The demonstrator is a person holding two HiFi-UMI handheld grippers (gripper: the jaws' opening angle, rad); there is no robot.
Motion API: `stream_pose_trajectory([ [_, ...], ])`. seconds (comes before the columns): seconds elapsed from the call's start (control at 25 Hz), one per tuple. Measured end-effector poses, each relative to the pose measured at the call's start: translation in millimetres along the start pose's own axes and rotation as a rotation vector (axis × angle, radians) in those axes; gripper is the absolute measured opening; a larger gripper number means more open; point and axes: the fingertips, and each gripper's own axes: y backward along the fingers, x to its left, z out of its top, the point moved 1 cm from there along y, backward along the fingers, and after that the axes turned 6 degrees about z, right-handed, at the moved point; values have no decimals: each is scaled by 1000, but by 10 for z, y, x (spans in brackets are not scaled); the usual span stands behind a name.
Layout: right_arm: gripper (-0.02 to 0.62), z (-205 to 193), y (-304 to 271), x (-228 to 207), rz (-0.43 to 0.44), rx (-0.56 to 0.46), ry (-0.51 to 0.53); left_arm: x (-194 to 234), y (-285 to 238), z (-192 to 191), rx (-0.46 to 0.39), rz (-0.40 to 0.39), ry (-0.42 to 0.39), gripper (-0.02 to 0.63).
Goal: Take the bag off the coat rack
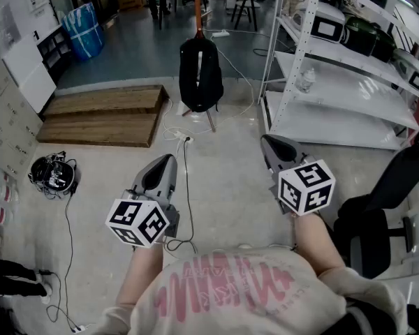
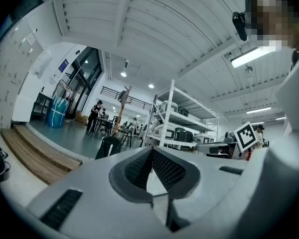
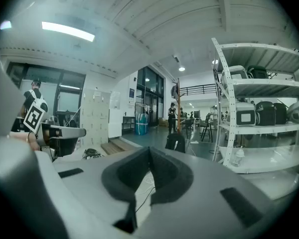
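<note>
A black backpack (image 1: pixel 200 74) with a white stripe hangs on an orange coat rack pole (image 1: pixel 197 5) some way ahead of me. It shows small in the left gripper view as the backpack (image 2: pixel 108 147) and in the right gripper view as the backpack (image 3: pixel 176 142). My left gripper (image 1: pixel 166 160) is held low at the left, shut, nothing between its jaws. My right gripper (image 1: pixel 269 142) is at the right, shut and empty too. Both point toward the rack, well short of the bag.
White metal shelving (image 1: pixel 349 75) with equipment stands at the right. A black office chair (image 1: pixel 384 208) is near right. Wooden platform steps (image 1: pixel 105 114) lie at the left. Cables (image 1: pixel 185 187) run across the floor, and a coiled bundle (image 1: pixel 52 174) lies far left.
</note>
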Motion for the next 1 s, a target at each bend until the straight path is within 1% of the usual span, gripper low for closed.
stream_pose_trajectory([
  [0.36, 6, -172, -225, -112, 2, 53, -26, 124, -197, -157, 42, -5, 32, 5],
  [0.52, 6, -199, -420, -220, 6, 52, -40, 198, -364, -210, 53, -16, 29, 5],
  [0.6, 6, -209, -547, -286, 15, 47, -56, 268, -473, -207, 41, -12, 38, 5],
  [0.76, 6, -211, -841, -482, 24, 48, -70, 460, -746, -112, -21, 6, 52, 5],
  [0.88, 6, -166, -1108, -717, 23, 55, -67, 592, -1060, -50, -32, 11, 50, 5],
  [1.0, 6, -78, -1422, -976, 28, 61, -64, 699, -1437, 32, -38, -2, 62, 5],
])
